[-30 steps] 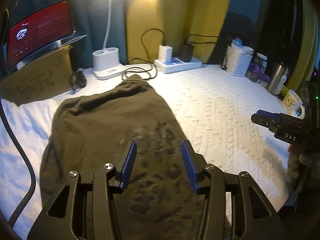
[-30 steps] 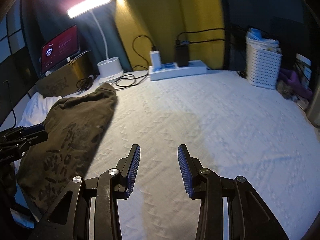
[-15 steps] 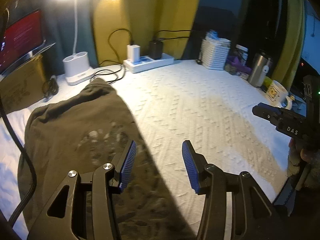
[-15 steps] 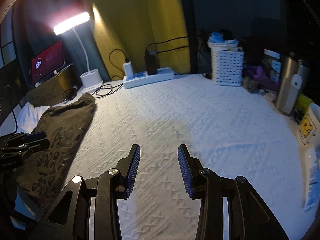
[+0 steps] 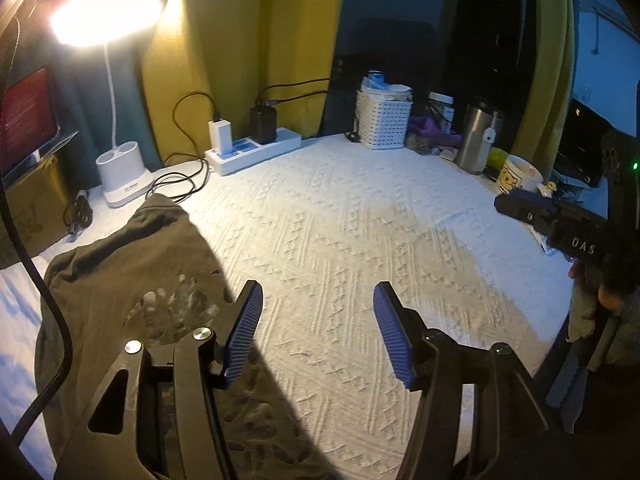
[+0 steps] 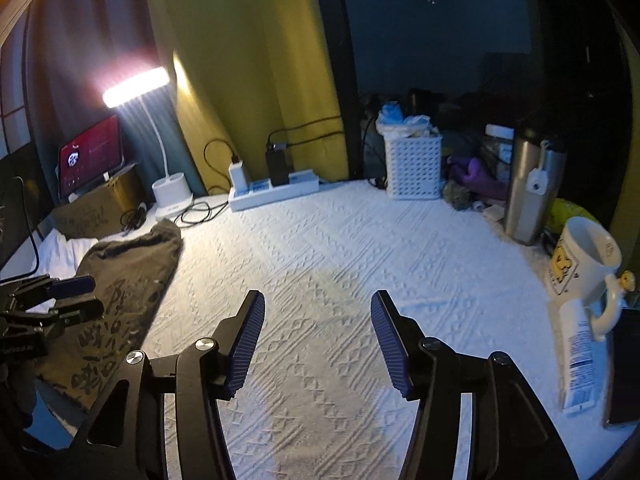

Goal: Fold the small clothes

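Note:
A dark olive garment [image 5: 120, 280] with a pale print lies folded on the left of the white textured cover [image 5: 360, 248]; it also shows in the right wrist view [image 6: 120, 280]. My left gripper [image 5: 318, 336] is open and empty, above the cover at the garment's right edge. My right gripper [image 6: 318, 344] is open and empty over bare cover, well right of the garment. Each gripper shows at the edge of the other's view.
Along the back stand a lit desk lamp [image 5: 120, 176], a power strip [image 5: 252, 148] with chargers and cables, a white basket [image 6: 412, 168], a steel flask [image 6: 528, 192] and a mug [image 6: 584, 272]. A tablet [image 6: 88, 160] leans at the far left.
Both grippers have swung to the right, away from the garment, which has slid left in both views. The garment itself has not moved. Both stay open.

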`<state>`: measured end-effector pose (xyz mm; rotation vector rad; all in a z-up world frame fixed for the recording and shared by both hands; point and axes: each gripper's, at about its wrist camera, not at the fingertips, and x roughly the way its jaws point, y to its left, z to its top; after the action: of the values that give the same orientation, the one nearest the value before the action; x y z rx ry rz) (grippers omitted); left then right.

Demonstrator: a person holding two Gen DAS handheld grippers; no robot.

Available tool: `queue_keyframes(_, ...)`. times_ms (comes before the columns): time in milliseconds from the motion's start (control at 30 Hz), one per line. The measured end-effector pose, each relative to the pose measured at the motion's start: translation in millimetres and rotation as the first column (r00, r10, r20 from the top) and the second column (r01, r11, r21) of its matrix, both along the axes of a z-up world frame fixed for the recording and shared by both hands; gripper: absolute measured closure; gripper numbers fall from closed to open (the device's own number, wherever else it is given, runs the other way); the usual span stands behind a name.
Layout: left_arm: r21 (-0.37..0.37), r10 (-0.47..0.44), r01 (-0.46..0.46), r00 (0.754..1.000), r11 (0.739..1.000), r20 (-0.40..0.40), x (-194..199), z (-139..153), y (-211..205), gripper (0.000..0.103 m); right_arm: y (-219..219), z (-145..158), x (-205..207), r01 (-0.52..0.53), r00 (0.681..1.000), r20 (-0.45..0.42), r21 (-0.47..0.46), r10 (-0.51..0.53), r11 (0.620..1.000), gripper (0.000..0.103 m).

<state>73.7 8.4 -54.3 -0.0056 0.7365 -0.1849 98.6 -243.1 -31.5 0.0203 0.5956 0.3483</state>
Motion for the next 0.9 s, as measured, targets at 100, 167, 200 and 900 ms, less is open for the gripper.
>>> queue_keyframes(100, 0.01, -0.02, 0.02, 1.0, 1.0, 0.008, -2.8, 2.5, -7.9, 0.045, -5.2, 7.1, -6.0, 0.017, 1.0, 0.014, 0.001, -0.017, 1.0, 0.044)
queue_keyframes(167, 0.014, -0.03, 0.03, 0.999, 0.999, 0.02, -4.5, 5.8, -11.6, 0.039, -9.3, 12.8, -10.5, 0.03, 0.999, 0.024, 0.006, -0.03, 1.0, 0.042)
queue_keyframes(200, 0.016, -0.034, 0.034, 0.999, 0.999, 0.031, -5.7, 8.5, -12.9, 0.031, -11.1, 15.6, -12.4, 0.035, 0.999, 0.03, 0.009, -0.035, 0.999, 0.04)
queue_keyframes(900, -0.054, 0.023, -0.008, 0.963, 0.998, 0.27, -42.7, 66.2, -3.9, 0.004, -21.9, 79.6, -64.5, 0.074, 0.978, 0.195, 0.011, -0.074, 0.997, 0.029)
